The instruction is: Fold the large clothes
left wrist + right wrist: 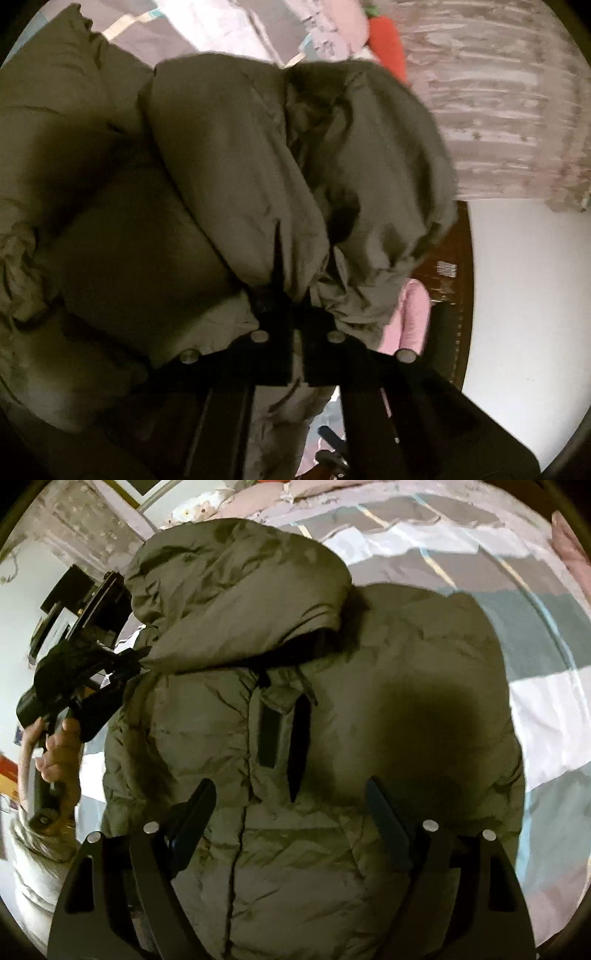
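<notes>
Pinching jacket sleeve, left gripper.

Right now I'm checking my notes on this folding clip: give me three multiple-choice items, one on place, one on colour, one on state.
1. Where does the puffer jacket lie?
A. on a patchwork bedspread
B. on a wooden floor
C. in a basket

2. What colour is the jacket?
A. red
B. olive green
C. white

3. How do the right gripper fingers stand?
A. shut on the hood
B. spread apart above the jacket
C. shut on the zip

Answers:
1 A, the bedspread shows around the jacket.
2 B, both views show olive fabric.
3 B, a wide gap holds nothing, while the left gripper pinches the sleeve.
</notes>
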`<state>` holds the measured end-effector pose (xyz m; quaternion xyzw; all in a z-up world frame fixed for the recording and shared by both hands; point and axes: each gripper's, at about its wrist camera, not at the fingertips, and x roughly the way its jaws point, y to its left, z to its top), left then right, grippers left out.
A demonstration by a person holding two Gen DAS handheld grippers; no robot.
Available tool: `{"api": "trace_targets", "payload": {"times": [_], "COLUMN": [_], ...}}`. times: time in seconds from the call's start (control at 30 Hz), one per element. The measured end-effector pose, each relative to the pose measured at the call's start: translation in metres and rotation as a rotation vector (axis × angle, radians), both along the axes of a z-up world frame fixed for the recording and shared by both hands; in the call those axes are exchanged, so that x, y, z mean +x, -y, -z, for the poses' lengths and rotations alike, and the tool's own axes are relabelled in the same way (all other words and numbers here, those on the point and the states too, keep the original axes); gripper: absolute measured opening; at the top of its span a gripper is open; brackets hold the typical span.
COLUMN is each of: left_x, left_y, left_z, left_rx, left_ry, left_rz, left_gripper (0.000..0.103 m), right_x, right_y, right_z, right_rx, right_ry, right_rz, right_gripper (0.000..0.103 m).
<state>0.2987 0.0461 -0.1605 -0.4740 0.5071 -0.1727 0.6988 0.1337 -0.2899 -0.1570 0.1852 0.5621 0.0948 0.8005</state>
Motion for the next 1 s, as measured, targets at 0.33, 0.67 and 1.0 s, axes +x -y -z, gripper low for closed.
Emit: {"api": "trace_targets", "payload": {"times": [0.33, 0.67, 1.0], "left_x": [-0.104, -0.172, -0.145], "left_y": [0.070, 0.091, 0.040], "left_z": [-0.066, -0.033, -0.050], "left_rx": [0.017, 0.306, 0.430], "left_ry": [0.269, 0.241, 0.193], "left_rz": [0.283, 0.388, 0.137], "left_gripper": [0.000, 0.031, 0.085], "right_x": [-0.022, 0.014, 0.054], "right_y": [0.033, -0.021, -0.033], "right_z": [-0.054, 0.003, 0.072], "right_rx": [0.162, 0.287, 0.562], "right_ry": [0.315, 0.086, -0.053], "right_rz": [0.221, 0.033, 0.257], "right_gripper": [0.083, 0.091, 0.022]}}
